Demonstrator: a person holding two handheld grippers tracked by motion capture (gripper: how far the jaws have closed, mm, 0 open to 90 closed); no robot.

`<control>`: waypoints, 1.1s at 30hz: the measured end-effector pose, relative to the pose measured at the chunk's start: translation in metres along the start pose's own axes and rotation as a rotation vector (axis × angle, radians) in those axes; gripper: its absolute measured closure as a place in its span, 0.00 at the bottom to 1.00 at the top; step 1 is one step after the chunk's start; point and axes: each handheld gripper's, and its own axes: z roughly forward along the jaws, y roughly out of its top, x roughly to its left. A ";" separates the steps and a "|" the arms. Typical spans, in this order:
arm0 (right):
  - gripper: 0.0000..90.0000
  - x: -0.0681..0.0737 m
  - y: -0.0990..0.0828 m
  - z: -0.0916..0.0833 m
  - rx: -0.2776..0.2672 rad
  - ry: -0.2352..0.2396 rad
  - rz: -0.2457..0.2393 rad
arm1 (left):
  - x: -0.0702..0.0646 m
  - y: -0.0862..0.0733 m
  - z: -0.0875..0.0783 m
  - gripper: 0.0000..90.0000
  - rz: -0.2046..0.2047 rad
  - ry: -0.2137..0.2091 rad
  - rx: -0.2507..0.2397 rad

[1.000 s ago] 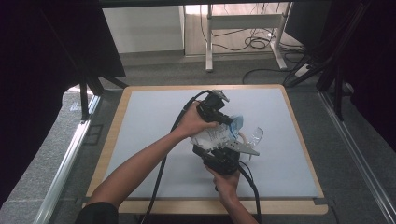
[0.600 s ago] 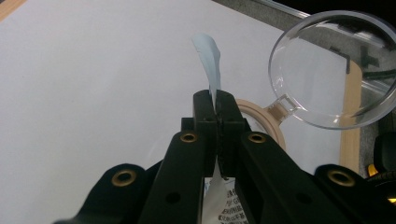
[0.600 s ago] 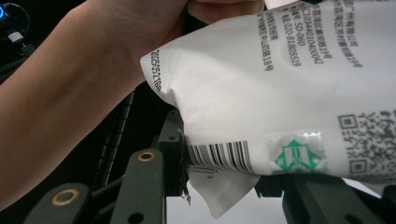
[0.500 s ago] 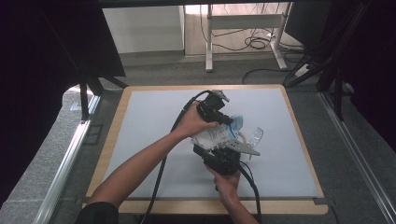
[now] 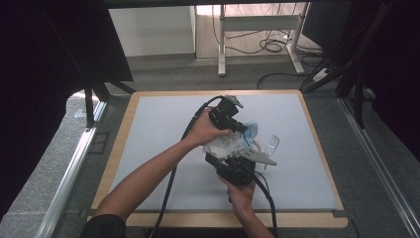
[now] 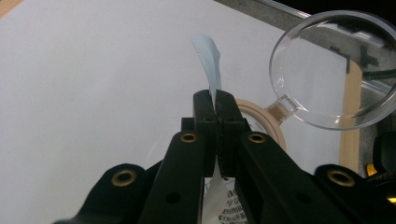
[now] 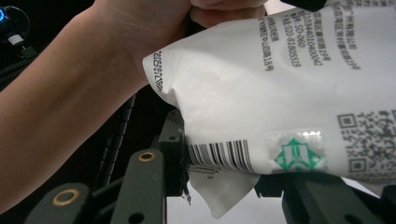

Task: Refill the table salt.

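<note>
- a white printed pouch (image 5: pixel 225 146) is held up above the white table top (image 5: pixel 158 124), near its middle, between the two hand-held grippers.
- in the high view, the left gripper (image 5: pixel 241 128) is seen at the far, upper end of the pouch, gripped by the left hand (image 5: pixel 205 130).
- in the left gripper view, the left gripper (image 6: pixel 215 100) is seen with its black jaws pressed together on a thin pale-blue edge (image 6: pixel 209 56) of the pouch, which curls up past the jaw tips; a printed part of the pouch (image 6: pixel 219 198) is seen below, between the jaw arms.
- the right gripper (image 5: pixel 233 166) is seen at the near, lower end of the pouch, gripped from below by the right hand (image 5: pixel 241 193).
- in the right gripper view, the pouch (image 7: pixel 280 93) is seen lying across the right gripper (image 7: pixel 224 182), its barcode edge and lower corner set between the two jaws; the jaws are held partly apart with the pouch's width between them, and appear clamped on it.
- the left forearm (image 7: pixel 70 93) is seen just beside the pouch in the right gripper view.
- a clear round lid (image 6: pixel 334 70), hinged to a tan ring (image 6: pixel 261 121), is seen on the table just beyond the left gripper's jaws; in the high view it (image 5: pixel 270 145) lies just beside the pouch, towards the table's right edge.
</note>
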 end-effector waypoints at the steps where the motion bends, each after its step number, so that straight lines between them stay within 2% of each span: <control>1: 0.69 0.000 0.000 0.000 0.001 0.001 0.000 | 0.000 0.000 0.000 1.00 -0.004 -0.001 -0.001; 17: 0.70 0.001 0.001 0.000 -0.007 0.001 0.001 | -0.001 0.002 0.000 1.00 0.001 0.002 0.006; 33: 0.70 0.001 0.002 -0.001 -0.026 -0.005 0.024 | -0.001 0.005 0.002 1.00 0.007 -0.002 0.016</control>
